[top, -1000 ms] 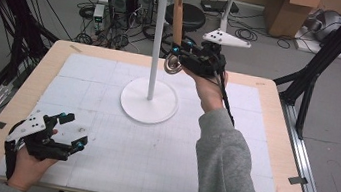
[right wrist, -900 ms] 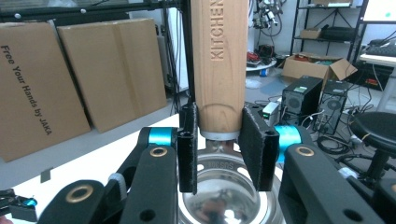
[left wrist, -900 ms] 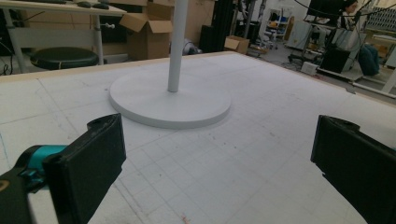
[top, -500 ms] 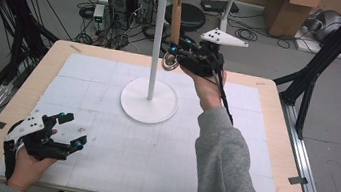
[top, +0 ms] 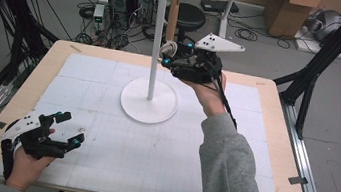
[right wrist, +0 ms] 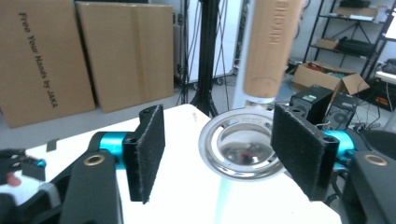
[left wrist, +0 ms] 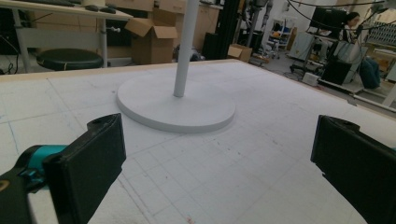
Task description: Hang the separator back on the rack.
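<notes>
I read "Free Your Hands by JAKA" running sideways down the left cardboard box [right wrist: 44,60] in my right gripper view. The wooden handle [right wrist: 273,46] hanging there carries dark capital letters near its top edge, cut off and too blurred for me to spell out. I find nothing else legible.

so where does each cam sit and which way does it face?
High view: above the person's side, looking forward and down on the table; both forearms and hand-held grippers show.
Left gripper view: low over the table, facing the stand; its two jaws show, wide apart.
Right gripper view: raised, facing the hanging utensil; its jaws flank the metal bowl, one pad at its rim.
Shared: high and left gripper views both show the stand's base; high and right, the utensil.
</notes>
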{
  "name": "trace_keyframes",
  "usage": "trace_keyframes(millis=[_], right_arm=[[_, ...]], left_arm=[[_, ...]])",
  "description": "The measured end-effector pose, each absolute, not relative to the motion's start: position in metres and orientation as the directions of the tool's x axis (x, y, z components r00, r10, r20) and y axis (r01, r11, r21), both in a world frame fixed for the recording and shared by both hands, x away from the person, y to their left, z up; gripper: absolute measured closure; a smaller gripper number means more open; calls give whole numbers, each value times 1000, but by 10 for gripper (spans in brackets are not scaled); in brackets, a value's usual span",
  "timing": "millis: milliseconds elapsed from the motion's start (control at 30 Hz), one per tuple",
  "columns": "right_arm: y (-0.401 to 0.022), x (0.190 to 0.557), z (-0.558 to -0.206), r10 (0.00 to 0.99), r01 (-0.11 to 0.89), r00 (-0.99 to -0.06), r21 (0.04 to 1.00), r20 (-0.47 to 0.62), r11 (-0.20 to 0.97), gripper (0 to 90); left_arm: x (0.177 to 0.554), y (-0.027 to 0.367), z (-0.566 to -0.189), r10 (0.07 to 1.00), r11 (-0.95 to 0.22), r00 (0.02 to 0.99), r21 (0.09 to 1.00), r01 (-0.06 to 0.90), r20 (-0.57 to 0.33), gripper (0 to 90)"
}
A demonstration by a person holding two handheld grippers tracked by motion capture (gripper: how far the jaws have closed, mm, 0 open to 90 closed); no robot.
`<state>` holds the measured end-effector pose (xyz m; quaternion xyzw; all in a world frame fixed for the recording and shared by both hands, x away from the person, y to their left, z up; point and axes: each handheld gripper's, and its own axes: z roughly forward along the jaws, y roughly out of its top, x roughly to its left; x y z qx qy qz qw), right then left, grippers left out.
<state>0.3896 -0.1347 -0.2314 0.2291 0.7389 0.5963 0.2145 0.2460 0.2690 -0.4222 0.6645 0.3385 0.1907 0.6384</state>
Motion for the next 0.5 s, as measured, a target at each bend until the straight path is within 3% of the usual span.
trace_keyframes(millis=[167, 333, 367, 500], right_arm=[[-138, 381, -235, 588, 29, -802, 978, -102, 209, 161], [-148, 379, -241, 594, 21, -798, 980, -101, 196, 65], [-150, 379, -243, 599, 23, -795, 981, -98, 192, 5], [-158, 376, -248, 596, 41, -797, 977, -93, 208, 3]], left_arm=[[247, 261, -424, 688, 10, 707, 976, 216, -163, 37], [248, 257, -424, 694, -1, 705, 980, 199, -142, 37], [247, 256, -424, 692, -6, 708, 980, 197, -138, 37], [248, 255, -424, 689, -17, 712, 979, 201, -134, 37]])
